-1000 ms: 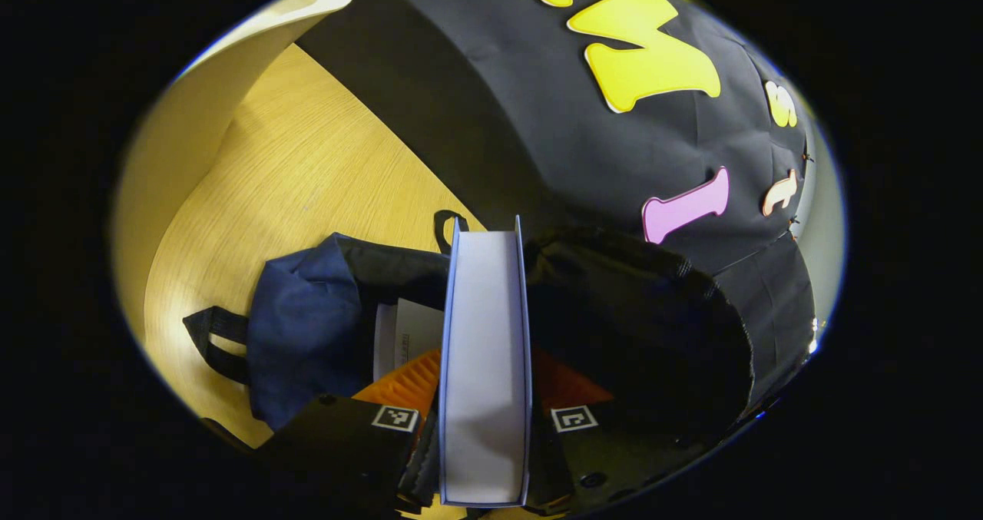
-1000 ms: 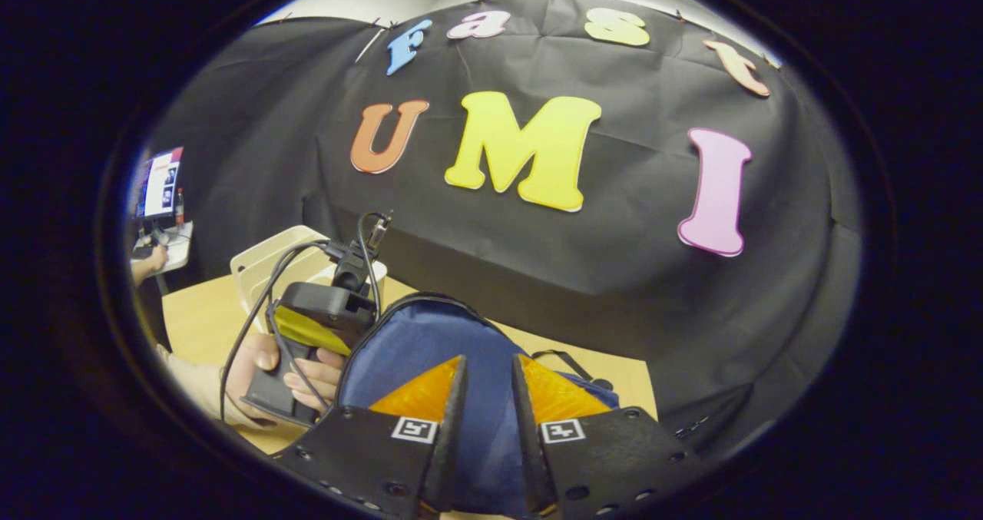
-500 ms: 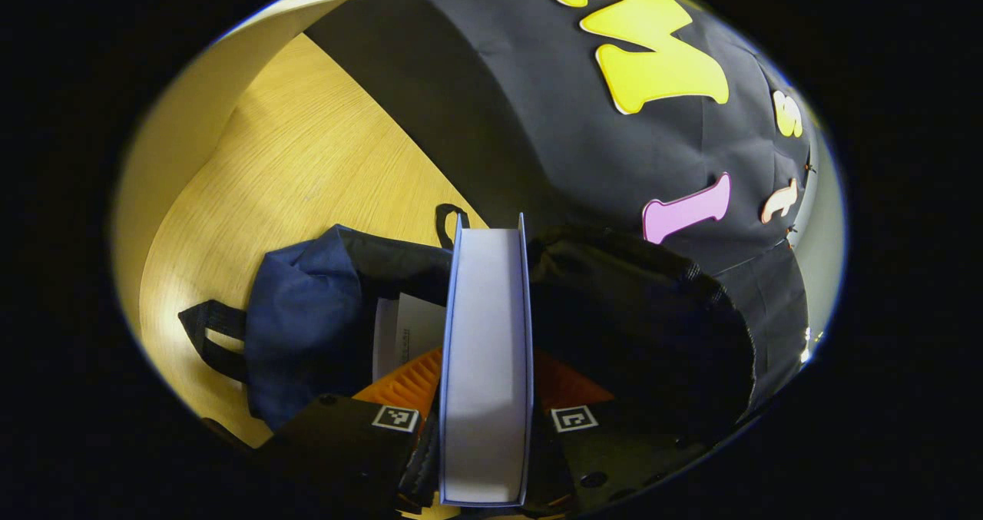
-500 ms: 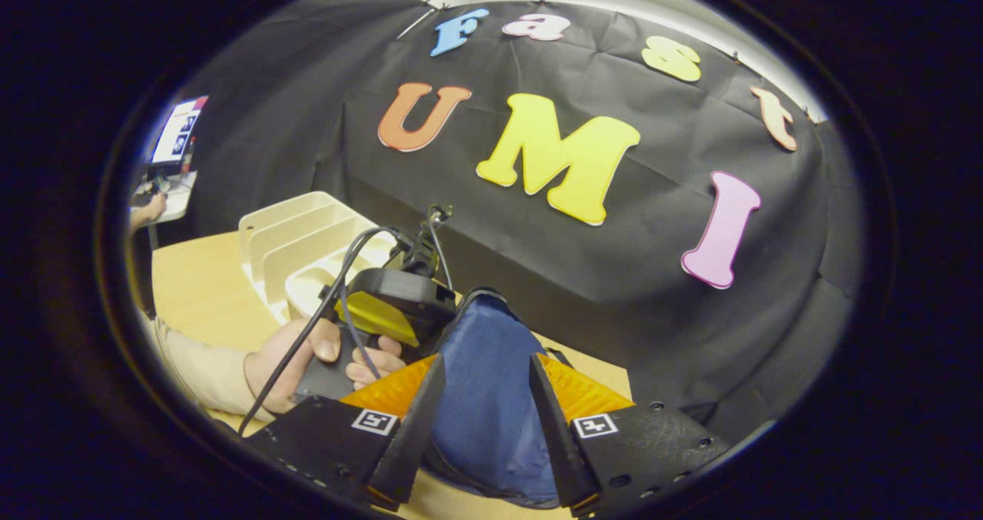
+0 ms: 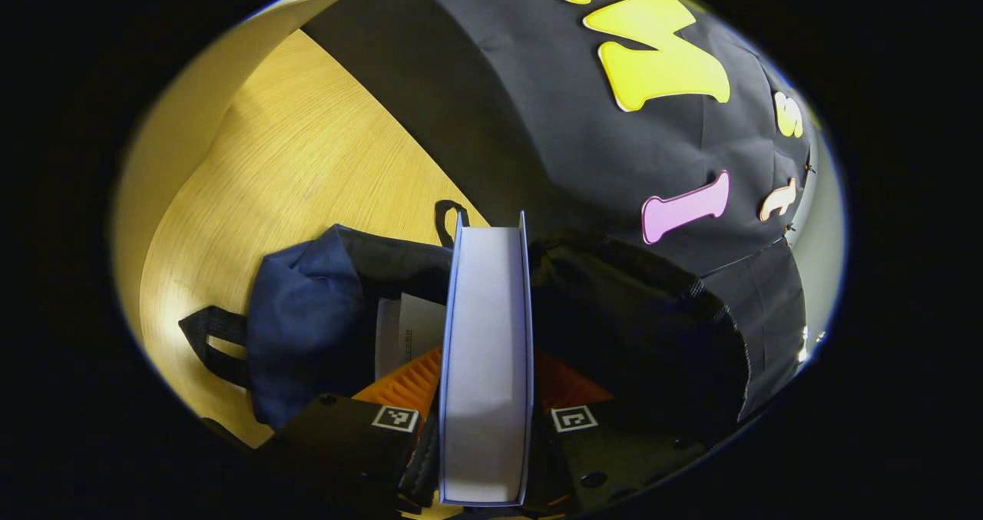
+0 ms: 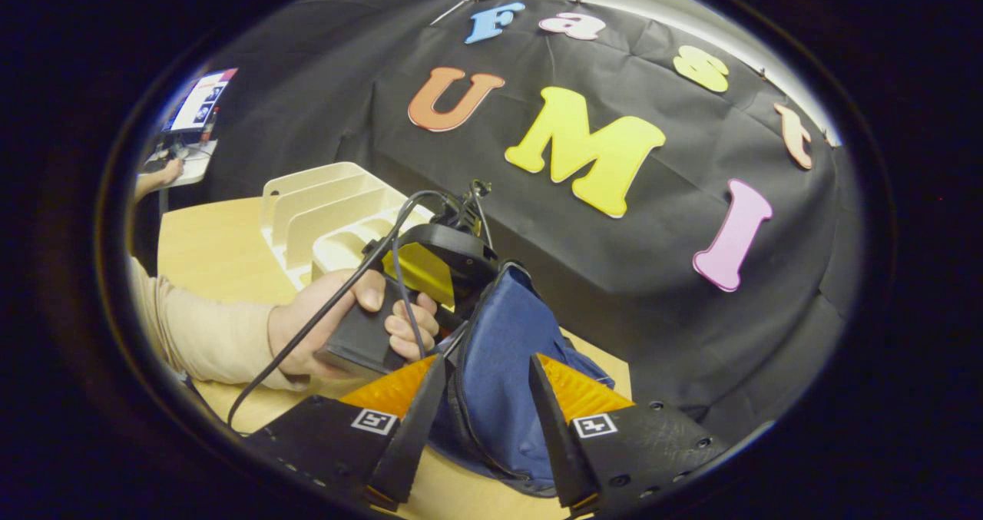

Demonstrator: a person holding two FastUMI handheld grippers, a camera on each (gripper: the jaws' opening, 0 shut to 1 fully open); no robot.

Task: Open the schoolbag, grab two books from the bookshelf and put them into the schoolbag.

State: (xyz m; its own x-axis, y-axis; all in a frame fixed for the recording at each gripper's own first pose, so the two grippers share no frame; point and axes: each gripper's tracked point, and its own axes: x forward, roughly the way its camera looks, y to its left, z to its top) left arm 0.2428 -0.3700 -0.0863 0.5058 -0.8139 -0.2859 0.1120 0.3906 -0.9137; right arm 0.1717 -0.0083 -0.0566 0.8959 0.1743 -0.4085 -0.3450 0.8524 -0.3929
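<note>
Overhead, left claw [image 5: 485,420] clamping book [image 5: 485,359] above open schoolbag [image 5: 322,320]

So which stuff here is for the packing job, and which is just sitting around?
For the job:
- book, held in the left gripper
- schoolbag, open, with paper inside
- bookshelf
- right gripper, open around the bag's blue cloth

Just around:
- table
- screen on a far desk

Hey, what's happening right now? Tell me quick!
Left gripper clamps book above open schoolbag. Right gripper open astride the bag's blue flap. One book already inside; nothing blocking.
</note>
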